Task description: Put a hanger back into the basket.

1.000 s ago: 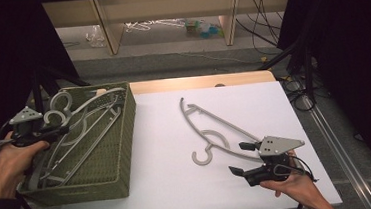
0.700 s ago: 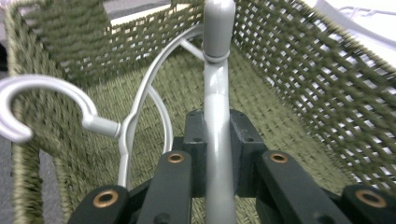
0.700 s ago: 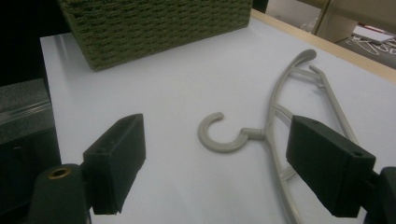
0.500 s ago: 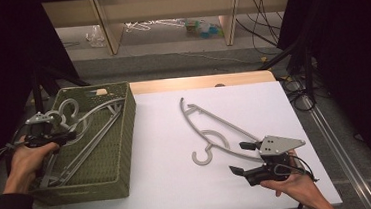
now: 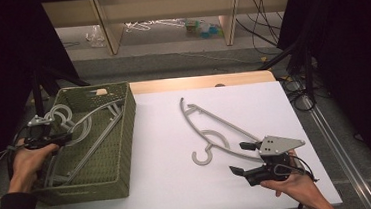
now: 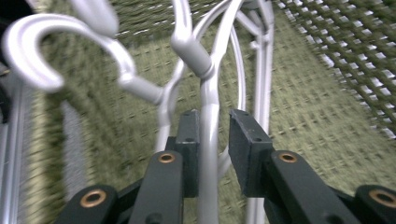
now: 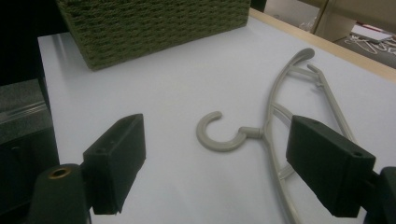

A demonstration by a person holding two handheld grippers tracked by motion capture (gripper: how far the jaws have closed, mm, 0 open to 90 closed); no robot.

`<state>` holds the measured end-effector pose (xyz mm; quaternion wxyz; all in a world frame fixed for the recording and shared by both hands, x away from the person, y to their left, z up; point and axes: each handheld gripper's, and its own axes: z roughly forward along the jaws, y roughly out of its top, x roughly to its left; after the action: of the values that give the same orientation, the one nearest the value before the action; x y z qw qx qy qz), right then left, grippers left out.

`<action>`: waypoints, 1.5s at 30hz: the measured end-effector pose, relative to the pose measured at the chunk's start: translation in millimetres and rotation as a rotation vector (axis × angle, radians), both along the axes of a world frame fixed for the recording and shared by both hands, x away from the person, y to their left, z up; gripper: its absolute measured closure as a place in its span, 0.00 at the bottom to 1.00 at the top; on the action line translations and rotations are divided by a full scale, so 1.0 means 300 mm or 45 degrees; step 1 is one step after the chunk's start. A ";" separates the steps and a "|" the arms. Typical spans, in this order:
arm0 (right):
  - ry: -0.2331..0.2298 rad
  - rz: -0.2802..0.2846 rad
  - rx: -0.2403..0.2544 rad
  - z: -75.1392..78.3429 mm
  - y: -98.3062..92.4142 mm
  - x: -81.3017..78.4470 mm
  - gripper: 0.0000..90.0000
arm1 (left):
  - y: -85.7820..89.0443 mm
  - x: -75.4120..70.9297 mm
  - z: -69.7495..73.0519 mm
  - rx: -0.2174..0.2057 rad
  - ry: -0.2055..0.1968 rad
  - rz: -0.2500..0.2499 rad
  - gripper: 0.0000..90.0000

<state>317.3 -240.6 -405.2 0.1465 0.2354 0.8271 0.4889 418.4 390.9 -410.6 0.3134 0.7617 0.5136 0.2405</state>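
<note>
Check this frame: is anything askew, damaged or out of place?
Nothing looks damaged. The hangers in the green basket lie in a loose tangle, hooks poking over its far-left rim. One grey hanger lies flat on the white table, ahead of the open right gripper.

Two black jaws of the right gripper (image 7: 215, 163) stand wide apart above a white table (image 7: 154, 93), framing a grey plastic hanger (image 7: 275, 121) lying flat (its hook curling toward the left jaw). A green woven basket (image 7: 154, 25) sits beyond, well apart.
</note>
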 end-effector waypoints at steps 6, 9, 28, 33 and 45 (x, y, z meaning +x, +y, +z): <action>-0.001 0.001 -0.001 -0.001 0.000 0.001 0.23 | 0.012 -0.016 0.016 -0.028 -0.019 0.010 0.78; -0.001 0.004 -0.005 -0.002 0.000 0.000 0.23 | -0.007 -0.041 0.041 -0.061 -0.083 0.030 0.73; 0.012 -0.007 -0.027 -0.021 0.007 0.007 0.23 | -0.329 -0.284 0.181 -0.403 -0.415 -0.180 0.40; 0.020 -0.013 -0.030 -0.029 0.008 0.010 0.23 | -0.438 -0.326 0.174 -0.377 -0.430 -0.288 0.33; 0.040 -0.004 -0.031 -0.042 0.013 0.013 0.23 | -0.649 -0.411 0.075 -0.406 -0.395 -0.506 0.25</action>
<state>321.1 -236.7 -417.7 0.1373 0.2425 0.8348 0.4748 295.2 196.1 -388.2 0.5448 0.7427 0.3315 0.2043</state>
